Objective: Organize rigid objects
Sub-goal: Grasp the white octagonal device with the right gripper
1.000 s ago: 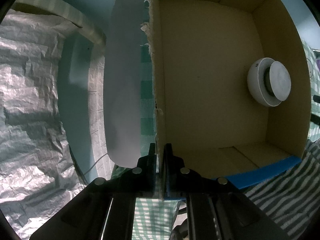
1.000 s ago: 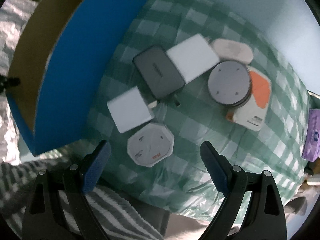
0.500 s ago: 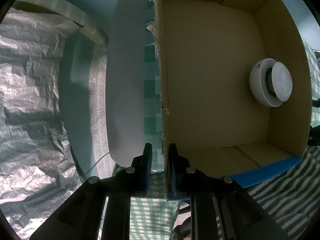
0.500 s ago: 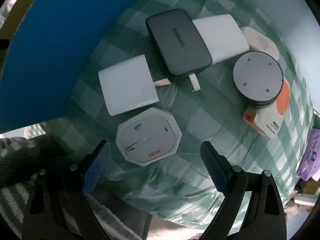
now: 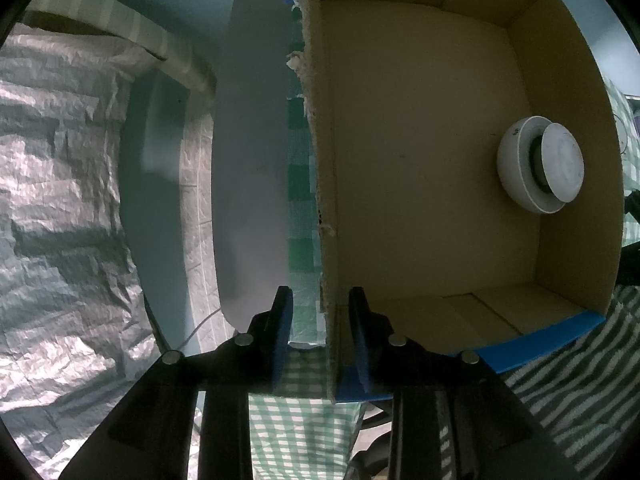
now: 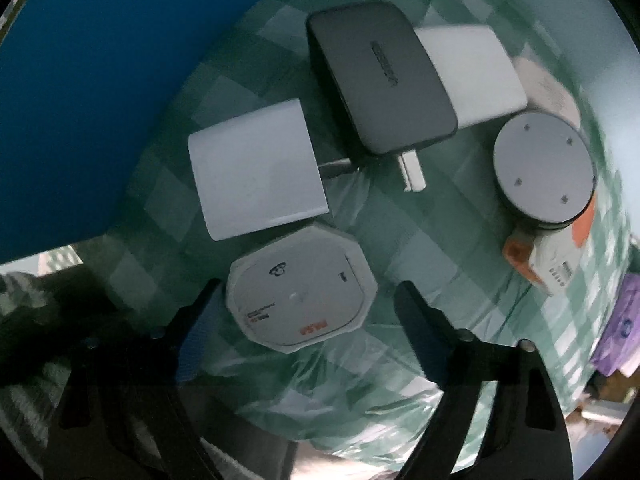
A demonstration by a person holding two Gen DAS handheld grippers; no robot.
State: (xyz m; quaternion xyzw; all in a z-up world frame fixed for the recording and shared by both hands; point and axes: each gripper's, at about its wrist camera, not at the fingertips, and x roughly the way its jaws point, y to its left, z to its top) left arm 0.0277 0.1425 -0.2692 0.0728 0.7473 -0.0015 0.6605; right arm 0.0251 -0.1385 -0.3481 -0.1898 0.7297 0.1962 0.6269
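In the left wrist view my left gripper [image 5: 322,312] stands open astride the torn near wall of a blue-sided cardboard box [image 5: 420,168]. A white round device [image 5: 540,164] lies inside the box at the right. In the right wrist view my right gripper [image 6: 308,308] is open just above a white octagonal device [image 6: 300,292], its fingertips on either side of it. Beyond lie a white square charger [image 6: 256,168], a dark grey box [image 6: 380,76], a white block [image 6: 476,68], a grey disc [image 6: 544,168] and an orange-white device [image 6: 548,260].
The things lie on a green checked cloth [image 6: 404,256]. The box's blue outer wall [image 6: 96,92] fills the left of the right wrist view. Crinkled silver foil [image 5: 60,200] and a pale panel [image 5: 248,160] lie left of the box. A purple packet [image 6: 620,328] sits far right.
My left gripper has opened and let go of the box wall it pinched. My right gripper has come down and forward over the octagonal device.
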